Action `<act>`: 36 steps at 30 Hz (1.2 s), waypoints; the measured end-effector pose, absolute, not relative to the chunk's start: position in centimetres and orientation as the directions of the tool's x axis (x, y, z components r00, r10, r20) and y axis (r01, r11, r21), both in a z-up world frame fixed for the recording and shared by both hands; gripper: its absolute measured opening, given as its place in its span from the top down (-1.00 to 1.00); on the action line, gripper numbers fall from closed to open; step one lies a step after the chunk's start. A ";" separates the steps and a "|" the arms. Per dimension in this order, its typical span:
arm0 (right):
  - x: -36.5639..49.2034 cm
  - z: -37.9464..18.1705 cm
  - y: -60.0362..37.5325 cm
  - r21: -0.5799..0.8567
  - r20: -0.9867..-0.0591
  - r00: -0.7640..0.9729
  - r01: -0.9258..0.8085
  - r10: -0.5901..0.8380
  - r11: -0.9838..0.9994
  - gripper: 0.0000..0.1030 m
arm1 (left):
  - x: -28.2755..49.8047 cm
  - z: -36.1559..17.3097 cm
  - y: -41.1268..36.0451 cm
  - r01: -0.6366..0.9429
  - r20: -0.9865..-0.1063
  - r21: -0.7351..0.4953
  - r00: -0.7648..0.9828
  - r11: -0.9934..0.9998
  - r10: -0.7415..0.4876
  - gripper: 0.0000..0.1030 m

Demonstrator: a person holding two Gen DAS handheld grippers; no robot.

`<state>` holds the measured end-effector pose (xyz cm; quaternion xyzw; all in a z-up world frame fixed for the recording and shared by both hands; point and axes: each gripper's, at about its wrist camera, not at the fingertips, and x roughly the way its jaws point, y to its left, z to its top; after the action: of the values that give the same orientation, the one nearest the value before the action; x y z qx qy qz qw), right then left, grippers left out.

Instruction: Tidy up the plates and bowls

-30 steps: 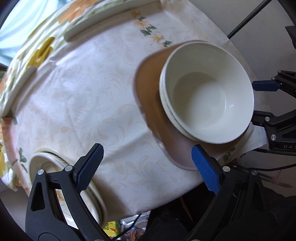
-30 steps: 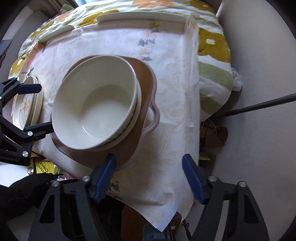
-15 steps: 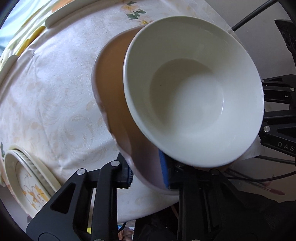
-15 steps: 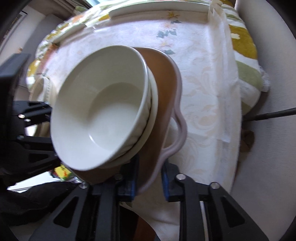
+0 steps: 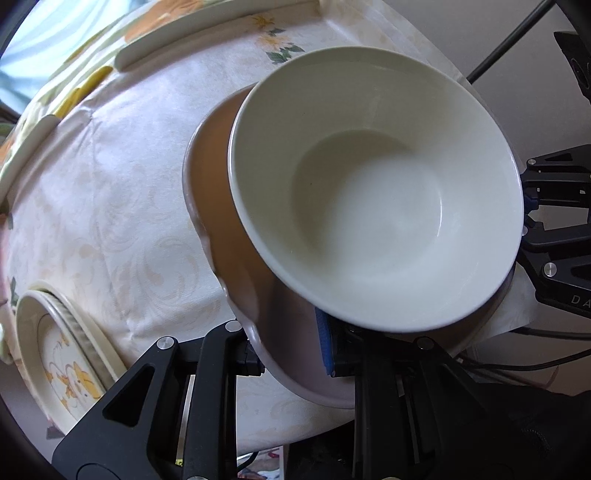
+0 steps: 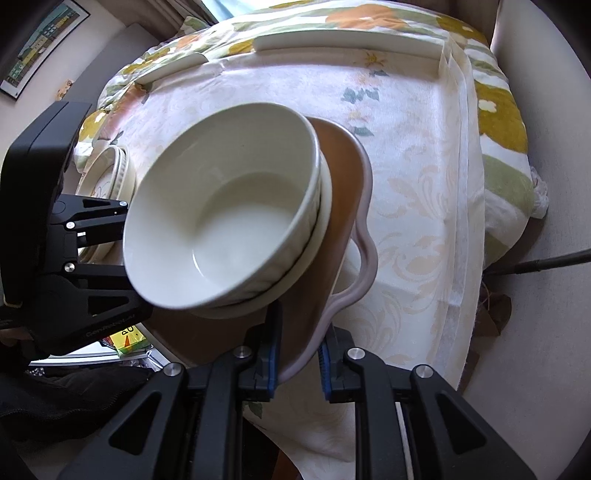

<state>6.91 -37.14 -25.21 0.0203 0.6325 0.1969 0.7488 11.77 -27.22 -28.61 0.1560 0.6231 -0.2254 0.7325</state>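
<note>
A brown dish with a pale pink rim and a handle [image 5: 236,236] [image 6: 343,173] carries stacked white bowls [image 5: 373,184] [image 6: 225,229]. My left gripper [image 5: 290,354] is shut on the dish's near rim. My right gripper [image 6: 297,354] is shut on the dish's rim beside its handle. The dish is held tilted over the white patterned cloth on the table [image 5: 92,184] [image 6: 413,155]. Each gripper shows at the edge of the other's view, the left gripper [image 6: 92,229] in the right wrist view.
A stack of cream plates with a flower print [image 5: 55,343] [image 6: 110,173] sits at the table's left edge. Long white plate rims [image 5: 207,33] [image 6: 347,40] lie at the far side on a floral cloth. A black stand leg [image 6: 546,264] crosses the floor.
Both grippers closed on the brown dish's rim from open a second ago. The dish with the bowls has risen and tilted off the cloth.
</note>
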 end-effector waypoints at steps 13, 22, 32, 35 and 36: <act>8.6 -18.6 -30.4 0.225 -0.923 0.195 -0.429 0.333 0.875 0.69 | 11.4 -21.2 -19.9 0.418 -0.962 0.012 0.252 0.908 -0.103 0.64; 9.8 -16.5 -22.0 0.216 -0.909 0.214 -0.490 0.356 0.845 0.69 | 12.0 -18.8 -10.4 0.371 -0.952 0.050 0.299 0.927 -0.069 0.64; 10.2 -18.3 -13.0 0.251 -0.913 0.166 -0.490 0.372 0.835 0.69 | 12.8 -22.0 -1.8 0.356 -0.965 0.046 0.256 0.933 -0.050 0.65; 9.8 -19.2 -11.6 0.262 -0.918 0.149 -0.470 0.369 0.843 0.69 | 12.7 -23.2 -0.3 0.369 -0.970 0.037 0.237 0.929 -0.056 0.65; 9.7 -19.5 -11.1 0.265 -0.919 0.144 -0.461 0.366 0.847 0.69 | 12.7 -23.6 0.1 0.373 -0.971 0.032 0.231 0.927 -0.059 0.65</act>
<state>9.71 -11.15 -19.45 -0.0397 0.5943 0.2738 0.7552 12.68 0.07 -23.57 0.1297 0.6043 -0.1395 0.7736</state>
